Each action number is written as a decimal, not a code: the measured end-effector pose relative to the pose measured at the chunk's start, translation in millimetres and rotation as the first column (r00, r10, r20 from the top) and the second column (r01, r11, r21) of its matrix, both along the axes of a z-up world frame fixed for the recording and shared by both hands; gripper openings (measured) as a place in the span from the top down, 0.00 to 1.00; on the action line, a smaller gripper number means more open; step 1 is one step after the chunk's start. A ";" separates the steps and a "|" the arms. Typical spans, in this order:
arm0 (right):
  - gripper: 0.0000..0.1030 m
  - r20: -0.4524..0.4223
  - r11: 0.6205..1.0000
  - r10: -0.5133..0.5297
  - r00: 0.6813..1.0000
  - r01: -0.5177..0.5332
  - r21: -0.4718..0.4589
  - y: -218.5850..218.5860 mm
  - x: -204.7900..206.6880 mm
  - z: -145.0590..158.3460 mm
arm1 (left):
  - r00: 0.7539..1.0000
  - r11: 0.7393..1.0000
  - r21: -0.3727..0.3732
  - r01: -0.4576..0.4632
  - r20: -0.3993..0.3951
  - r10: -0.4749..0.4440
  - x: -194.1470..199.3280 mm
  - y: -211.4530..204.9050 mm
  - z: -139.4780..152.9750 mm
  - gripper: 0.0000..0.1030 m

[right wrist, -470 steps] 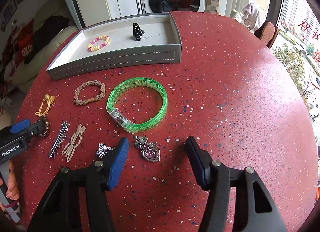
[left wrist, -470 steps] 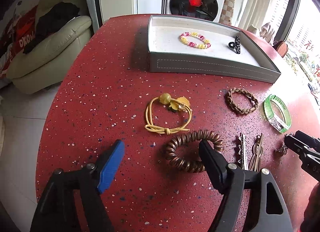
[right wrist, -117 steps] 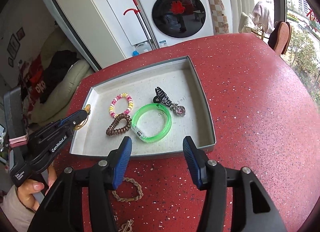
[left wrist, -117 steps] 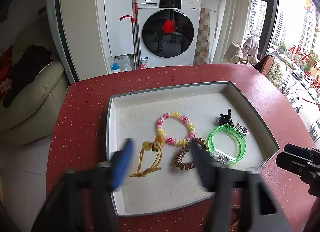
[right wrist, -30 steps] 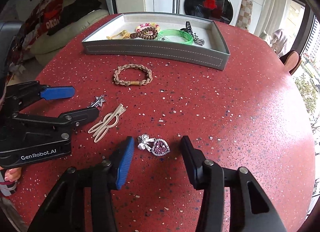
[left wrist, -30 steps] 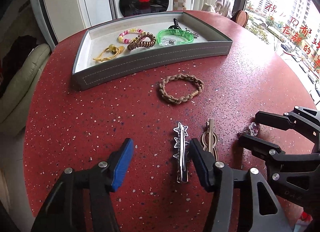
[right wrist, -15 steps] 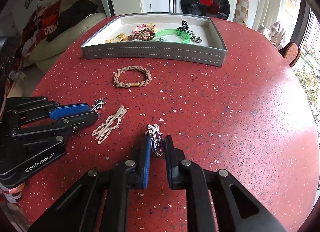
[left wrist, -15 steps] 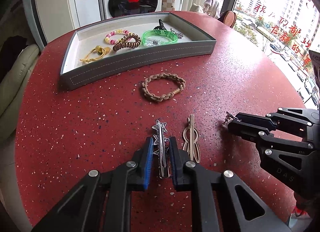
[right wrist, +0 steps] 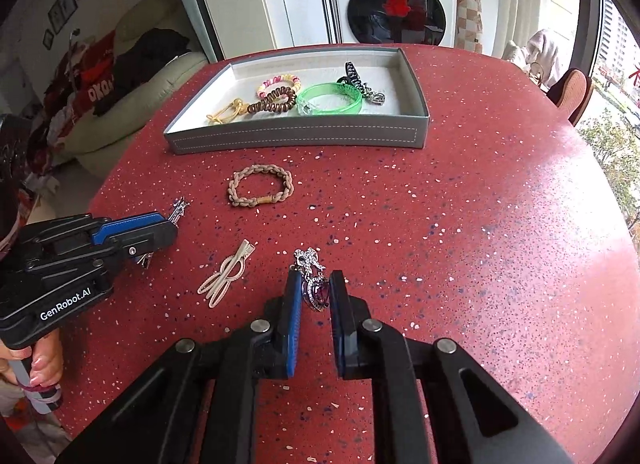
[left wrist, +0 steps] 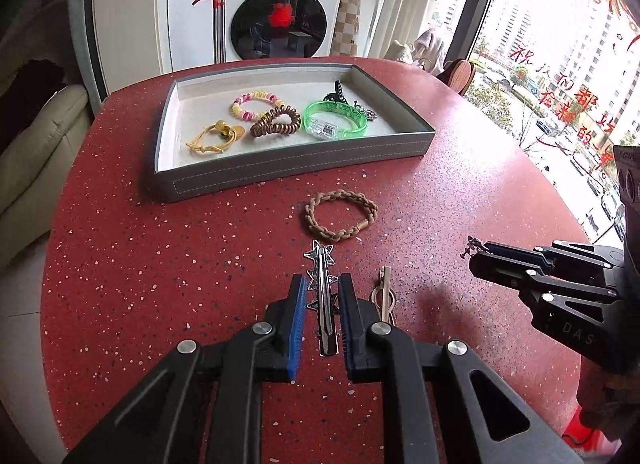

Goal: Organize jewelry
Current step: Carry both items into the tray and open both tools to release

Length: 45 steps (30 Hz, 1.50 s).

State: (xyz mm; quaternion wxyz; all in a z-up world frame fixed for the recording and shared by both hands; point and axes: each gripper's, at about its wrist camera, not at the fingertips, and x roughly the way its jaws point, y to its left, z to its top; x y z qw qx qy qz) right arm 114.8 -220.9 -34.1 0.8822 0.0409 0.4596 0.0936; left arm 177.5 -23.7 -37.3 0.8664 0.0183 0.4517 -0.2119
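My left gripper (left wrist: 322, 290) is shut on a silver star hair clip (left wrist: 321, 280) and holds it just above the red table; its star tip pokes out past the fingers (right wrist: 179, 210). My right gripper (right wrist: 314, 286) is shut on a purple heart brooch (right wrist: 316, 290) with a silver bow, also lifted slightly. A braided beige bracelet (left wrist: 341, 215) and a beige hair clip (right wrist: 226, 273) lie on the table. The grey tray (left wrist: 280, 172) at the back holds a bead bracelet, a coil hair tie, a yellow cord tie, a green bangle (left wrist: 334, 120) and a black claw clip.
The round red speckled table (right wrist: 480, 224) drops off at the left and right edges. A sofa (left wrist: 36, 144) stands at the left, a washing machine (left wrist: 280, 12) behind the tray. A hand (right wrist: 44, 364) holds the left gripper's handle.
Both grippers closed on their pieces, the left on the star clip, the right on the heart brooch, then rose a little off the table with them.
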 end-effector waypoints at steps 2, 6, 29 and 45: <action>0.86 0.008 1.000 -0.007 1.000 0.007 0.012 -2.0 2.3 5.3 | 1.000 1.000 -0.013 -0.005 0.014 0.005 2.5 2.5 5.7 0.67; 0.86 0.020 0.999 -0.014 1.000 0.013 0.039 -4.7 11.2 17.0 | 0.999 0.999 -0.034 -0.008 0.043 0.010 11.5 7.4 18.1 0.67; 0.86 0.001 0.993 -0.109 0.994 0.109 0.053 -31.8 161.6 36.1 | 0.991 0.991 -0.022 -0.129 0.040 0.130 167.7 24.1 17.0 0.67; 0.85 -0.081 0.987 -0.154 0.985 0.158 0.044 -42.6 204.8 -12.7 | 0.991 0.989 0.058 -0.136 -0.011 0.137 200.3 9.8 -28.1 0.67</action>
